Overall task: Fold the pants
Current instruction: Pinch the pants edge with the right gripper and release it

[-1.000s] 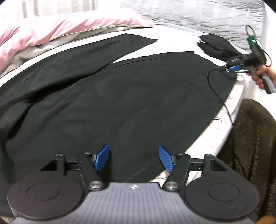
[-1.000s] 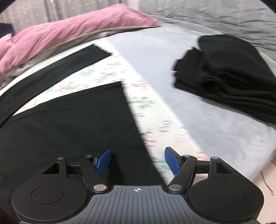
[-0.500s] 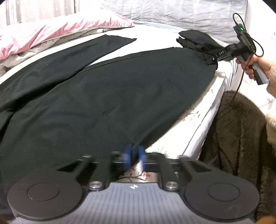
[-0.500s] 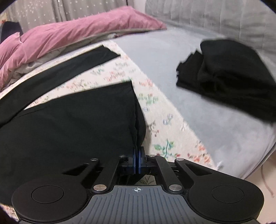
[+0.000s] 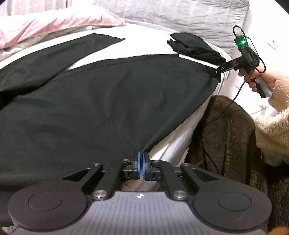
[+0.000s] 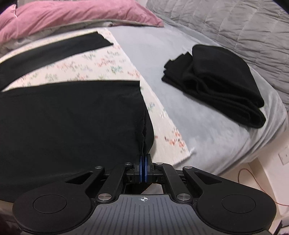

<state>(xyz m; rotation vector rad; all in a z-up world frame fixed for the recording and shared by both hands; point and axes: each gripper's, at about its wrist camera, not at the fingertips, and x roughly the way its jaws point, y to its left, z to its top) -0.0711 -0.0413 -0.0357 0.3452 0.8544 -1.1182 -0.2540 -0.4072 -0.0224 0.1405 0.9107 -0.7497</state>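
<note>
Black pants [image 5: 101, 94] lie spread flat on the bed, one leg reaching toward the pillow. My left gripper [image 5: 141, 159] is shut on the near edge of the nearer leg at the bed's side. My right gripper [image 6: 144, 162] is shut on the hem corner of that same leg [image 6: 72, 117]; it also shows in the left wrist view [image 5: 217, 73], pinching the far corner. The cloth is pulled taut between both grippers and lifted slightly at the pinches.
A folded pile of black clothes [image 6: 216, 81] sits on the grey sheet to the right. A pink pillow [image 6: 72, 16] lies at the bed's head. A brown fuzzy blanket [image 5: 225, 135] hangs beside the bed edge. A grey quilt [image 6: 234, 21] lies behind.
Both grippers went from open to shut on the edge of the pants leg. They then pulled back, drawing the cloth taut and lifting its edge.
</note>
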